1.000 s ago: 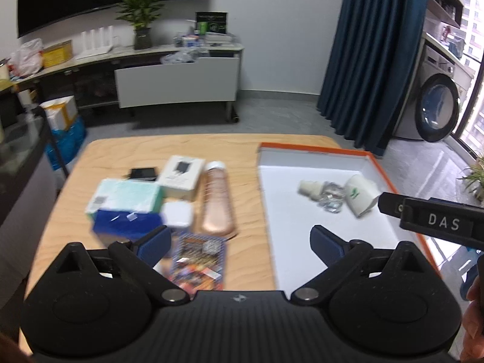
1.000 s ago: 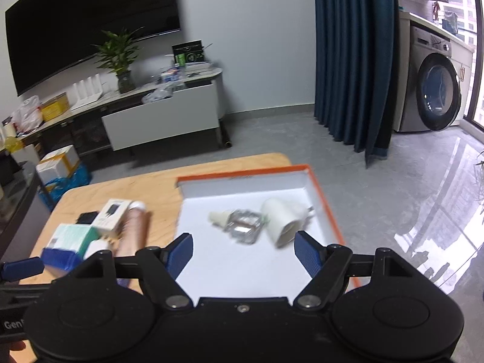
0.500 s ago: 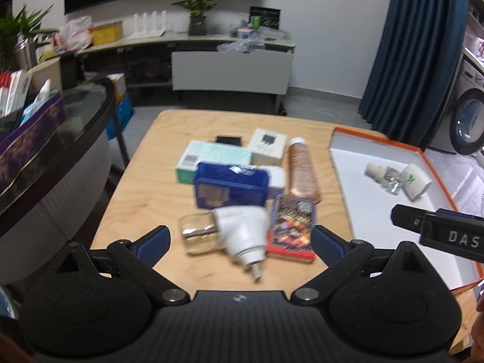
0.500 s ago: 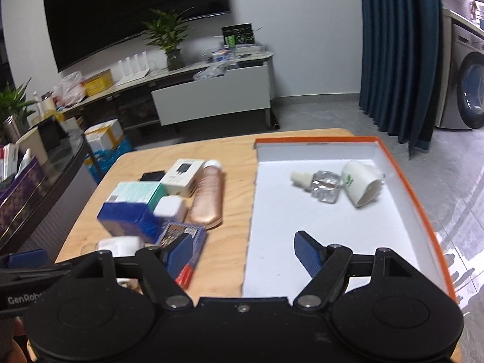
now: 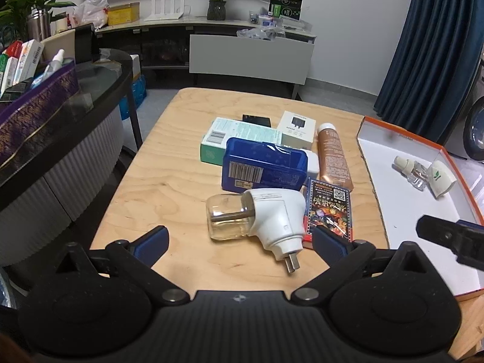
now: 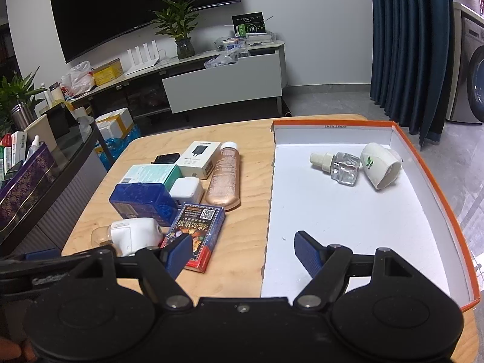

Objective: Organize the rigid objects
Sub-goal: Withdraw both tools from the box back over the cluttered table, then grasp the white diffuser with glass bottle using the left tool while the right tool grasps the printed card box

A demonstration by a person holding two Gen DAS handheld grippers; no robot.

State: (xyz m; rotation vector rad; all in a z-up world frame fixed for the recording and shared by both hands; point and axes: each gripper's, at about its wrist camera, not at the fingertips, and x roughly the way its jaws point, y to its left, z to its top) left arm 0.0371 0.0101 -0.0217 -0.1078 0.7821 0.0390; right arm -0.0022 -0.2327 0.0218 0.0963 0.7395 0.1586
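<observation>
A white plug-in vaporizer with a clear bottle [image 5: 260,216] lies on the wooden table [image 5: 169,187], just ahead of my open, empty left gripper [image 5: 240,240]. Behind it are a blue box [image 5: 263,169], a card pack [image 5: 329,210], a rose-gold bottle [image 5: 334,158] and two white-green boxes. The orange-rimmed white tray [image 6: 432,181] holds a clear bottle [image 6: 338,166] and a white cap [image 6: 379,166]. My right gripper [image 6: 242,252] is open and empty over the tray's near left edge. The vaporizer also shows in the right wrist view [image 6: 133,234].
A glass-topped black side table [image 5: 90,90] with a purple box stands left of the table. A TV console [image 5: 251,57], plant and blue curtain [image 5: 438,45] are behind. A washing machine [image 6: 472,75] is at the right.
Both grippers swung left and pulled back. The left view went from the tray's edge to the pile of objects, with the vaporizer now between its fingers. Both stayed open.
</observation>
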